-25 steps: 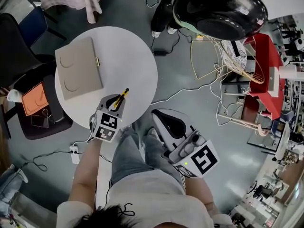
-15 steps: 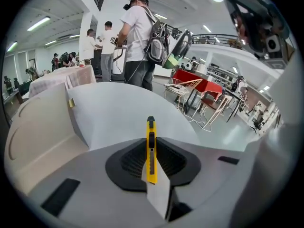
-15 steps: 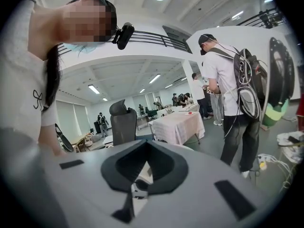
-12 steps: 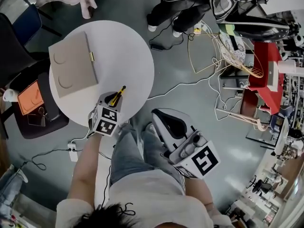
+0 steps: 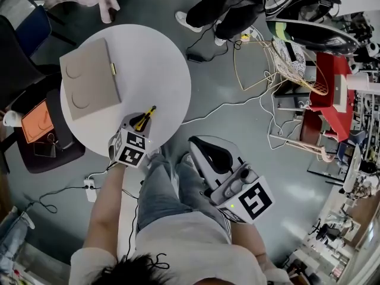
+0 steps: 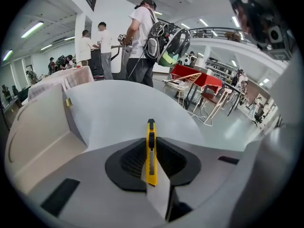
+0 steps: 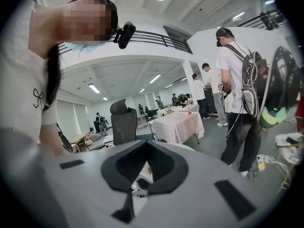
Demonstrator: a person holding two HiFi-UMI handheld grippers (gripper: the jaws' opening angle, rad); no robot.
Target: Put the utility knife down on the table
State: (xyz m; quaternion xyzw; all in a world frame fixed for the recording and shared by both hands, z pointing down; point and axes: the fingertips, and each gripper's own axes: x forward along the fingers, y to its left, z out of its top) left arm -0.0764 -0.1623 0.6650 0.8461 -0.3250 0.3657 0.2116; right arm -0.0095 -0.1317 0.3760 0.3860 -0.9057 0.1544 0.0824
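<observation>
While the left gripper [image 5: 140,126] is pinching the knife [image 6: 150,148], probably light and rigid, by its rear at the table's [image 5: 160,70] near edge, the right gripper [image 7: 144,171] is sitting closed and empty.

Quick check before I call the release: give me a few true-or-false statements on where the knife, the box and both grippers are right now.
1. The left gripper grips the yellow utility knife. True.
2. The knife lies flat on the white round table. False: it is clamped between the left gripper's jaws, over the table's near edge.
3. The beige box sits on the table. True.
4. The right gripper hangs over the table. False: it is off to the side, over the floor by the person's legs.
5. The right gripper holds a second knife. False: nothing sits between its jaws.
</observation>
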